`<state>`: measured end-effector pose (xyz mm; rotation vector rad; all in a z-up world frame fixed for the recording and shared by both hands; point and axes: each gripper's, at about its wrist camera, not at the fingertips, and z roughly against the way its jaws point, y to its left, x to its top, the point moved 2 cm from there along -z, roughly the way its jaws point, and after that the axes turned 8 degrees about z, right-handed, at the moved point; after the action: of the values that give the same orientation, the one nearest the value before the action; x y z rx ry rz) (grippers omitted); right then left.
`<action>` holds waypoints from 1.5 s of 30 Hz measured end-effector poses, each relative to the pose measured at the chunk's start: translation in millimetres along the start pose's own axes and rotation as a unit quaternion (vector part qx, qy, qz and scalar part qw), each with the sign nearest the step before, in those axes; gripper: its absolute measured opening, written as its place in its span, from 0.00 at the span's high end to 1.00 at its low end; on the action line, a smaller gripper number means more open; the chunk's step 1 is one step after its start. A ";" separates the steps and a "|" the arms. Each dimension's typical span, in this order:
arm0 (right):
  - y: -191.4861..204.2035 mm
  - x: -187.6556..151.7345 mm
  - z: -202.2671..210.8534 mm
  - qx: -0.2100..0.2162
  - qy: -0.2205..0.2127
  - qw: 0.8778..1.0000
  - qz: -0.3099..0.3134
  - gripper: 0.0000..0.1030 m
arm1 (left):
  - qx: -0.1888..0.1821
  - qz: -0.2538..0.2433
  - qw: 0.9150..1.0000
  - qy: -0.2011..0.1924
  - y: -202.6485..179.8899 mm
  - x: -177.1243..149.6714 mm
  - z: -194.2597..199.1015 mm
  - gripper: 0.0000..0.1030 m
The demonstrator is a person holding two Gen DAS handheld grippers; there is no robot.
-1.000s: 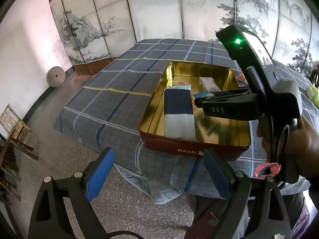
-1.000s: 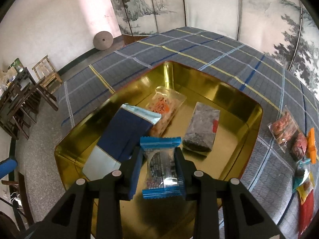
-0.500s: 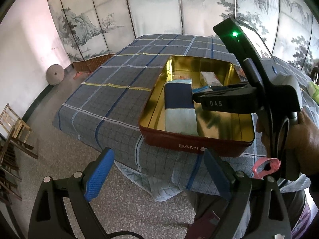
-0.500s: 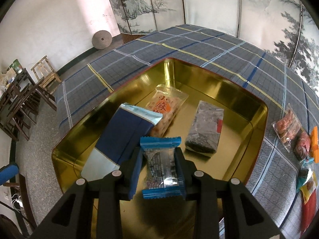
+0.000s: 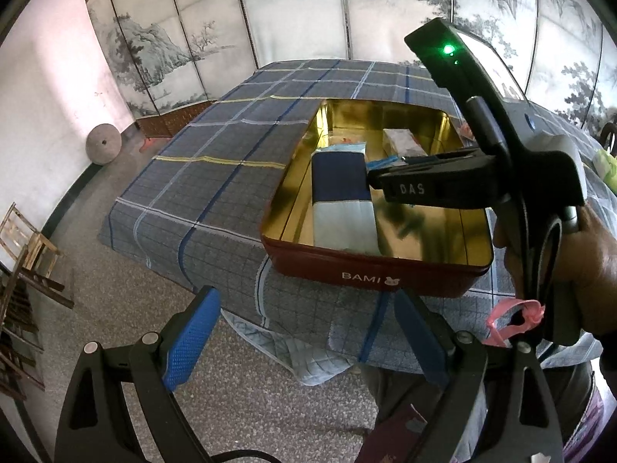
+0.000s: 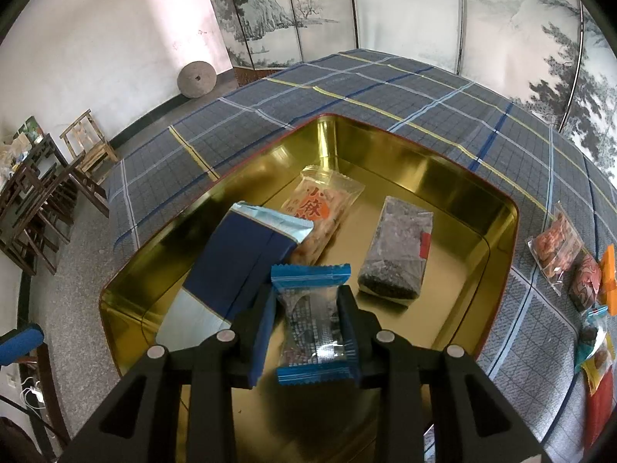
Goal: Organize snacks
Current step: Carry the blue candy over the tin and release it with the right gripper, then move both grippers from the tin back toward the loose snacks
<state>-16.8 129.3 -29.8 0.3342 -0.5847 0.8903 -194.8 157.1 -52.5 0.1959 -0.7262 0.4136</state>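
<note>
A small snack packet (image 6: 314, 322) with blue crimped ends and a clear middle sits clamped between the two pads of the right tool (image 6: 308, 326), held above the near part of an open tin (image 6: 497, 208). The tin has a shiny gold inside and a red outer wall printed with "BAMI". Three other snacks lie on its floor: a long dark-blue and white packet (image 6: 239, 266) on the left, an orange-printed clear packet (image 6: 322, 208) behind it with one end tucked under the blue packet's end, and a dark, grainy bar in clear wrap (image 6: 397, 252) to the right, apart from the others.

The tin rests on a tabletop (image 6: 385, 88) covered with a grey-blue checked cloth. More wrapped snacks (image 6: 578, 270) lie in a loose row on the cloth beyond the tin's right side; their labels are too distorted at the edge of the view to make out.

The left tool (image 5: 304, 337) hangs off the near edge of the tabletop, over the speckled floor, its blue pads standing wide apart with nothing between them. From its camera, a person's hand (image 5: 586, 266) grips the right tool's handle at the right.

Painted folding screens (image 5: 293, 19) stand behind the tabletop.
</note>
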 end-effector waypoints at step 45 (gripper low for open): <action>-45.1 -66.1 92.8 0.021 -0.109 0.990 -0.089 0.67 | 0.003 -0.031 1.000 -0.006 -19.1 -0.6 15.2 0.13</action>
<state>-44.1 14.3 2.5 0.5186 -0.7263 0.7001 -196.1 134.9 -42.4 0.2252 -0.7283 0.3556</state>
